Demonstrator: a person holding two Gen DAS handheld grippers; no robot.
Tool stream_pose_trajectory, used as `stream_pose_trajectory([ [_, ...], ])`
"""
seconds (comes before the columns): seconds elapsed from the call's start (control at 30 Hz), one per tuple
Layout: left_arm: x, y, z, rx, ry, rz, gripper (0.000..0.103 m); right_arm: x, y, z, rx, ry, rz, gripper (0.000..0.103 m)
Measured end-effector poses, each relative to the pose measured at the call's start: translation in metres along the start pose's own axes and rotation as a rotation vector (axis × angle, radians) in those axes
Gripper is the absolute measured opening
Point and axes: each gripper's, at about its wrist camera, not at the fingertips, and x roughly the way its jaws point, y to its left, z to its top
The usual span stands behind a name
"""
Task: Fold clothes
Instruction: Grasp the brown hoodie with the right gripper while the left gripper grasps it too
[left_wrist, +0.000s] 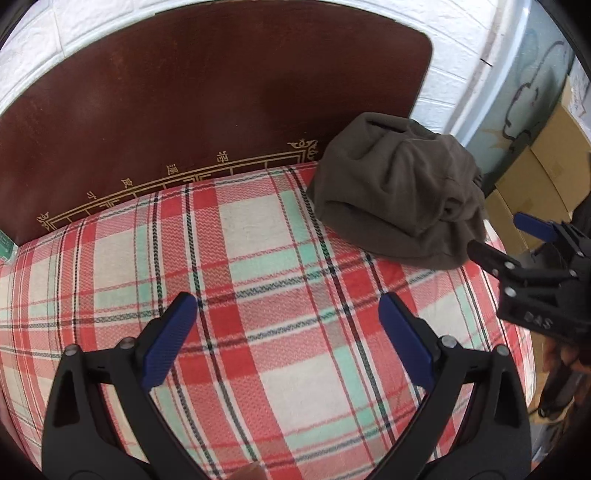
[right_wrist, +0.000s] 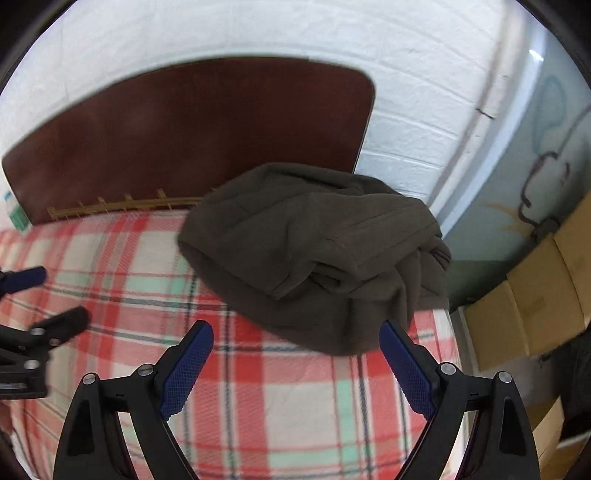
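Left wrist view: left gripper (left_wrist: 288, 317) spread wide and empty above plaid sheet (left_wrist: 258, 266), brown garment (left_wrist: 399, 195) bunched at far right by headboard (left_wrist: 207, 99), right gripper (left_wrist: 502, 236) near it, parted, empty; right wrist view: right gripper (right_wrist: 297, 341) wide apart, empty, garment (right_wrist: 317, 251) just ahead, boxes (right_wrist: 535, 299) to the right.

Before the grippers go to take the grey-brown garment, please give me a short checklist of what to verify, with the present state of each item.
1. Left gripper open and holding nothing: ok.
2. Right gripper open and holding nothing: ok.
3. Grey-brown garment in front of the right gripper: ok.
4. Garment spread flat for folding: not ok, it lies bunched.
5. Bare plaid sheet beside the garment to spread it on: ok.
6. Which edge is collar or hem: cannot tell.
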Motion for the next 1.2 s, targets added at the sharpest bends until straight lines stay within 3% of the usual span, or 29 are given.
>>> stream_pose_trajectory([
  [0.2, 0.043, -0.018, 0.023, 0.028, -0.009, 0.008, 0.099, 0.072, -0.009, 0.023, -0.201, 0.046, 0.009, 0.093],
  [0.37, 0.087, -0.040, 0.046, 0.123, -0.062, 0.047, 0.099, 0.088, -0.003, 0.019, -0.449, -0.039, 0.014, 0.094],
  [0.57, 0.123, -0.061, 0.048, 0.259, -0.080, 0.023, 0.099, 0.096, -0.030, 0.002, -0.476, -0.043, 0.061, 0.094],
  [0.67, 0.133, -0.073, 0.051, 0.310, -0.093, 0.001, 0.099, 0.118, -0.038, -0.003, -0.490, -0.041, -0.038, 0.094],
  [0.83, 0.147, -0.081, 0.068, 0.341, -0.069, -0.063, 0.099, 0.138, -0.047, 0.011, -0.357, -0.090, 0.030, 0.095],
  [0.87, 0.148, -0.081, 0.073, 0.325, -0.039, -0.091, 0.089, 0.141, -0.047, 0.013, -0.347, -0.091, 0.039, 0.091],
  [0.93, 0.145, -0.083, 0.083, 0.293, 0.010, -0.156, 0.074, 0.137, -0.062, 0.018, -0.255, -0.097, 0.108, 0.071],
  [1.0, 0.132, -0.086, 0.092, 0.270, -0.007, -0.180, 0.057, 0.129, -0.081, 0.024, -0.140, -0.103, 0.195, 0.040],
  [1.03, 0.120, -0.088, 0.097, 0.261, -0.024, -0.207, 0.047, 0.118, -0.096, 0.027, -0.071, -0.115, 0.247, 0.036],
  [1.1, 0.097, -0.091, 0.108, 0.244, -0.058, -0.261, 0.034, 0.094, -0.119, 0.030, 0.005, -0.162, 0.323, 0.014],
  [1.13, 0.085, -0.093, 0.113, 0.235, -0.075, -0.288, 0.028, 0.077, -0.134, 0.032, 0.049, -0.202, 0.363, 0.009],
  [1.2, 0.058, -0.103, 0.122, 0.260, -0.115, -0.341, 0.025, 0.042, -0.160, 0.042, 0.106, -0.276, 0.416, 0.009],
])
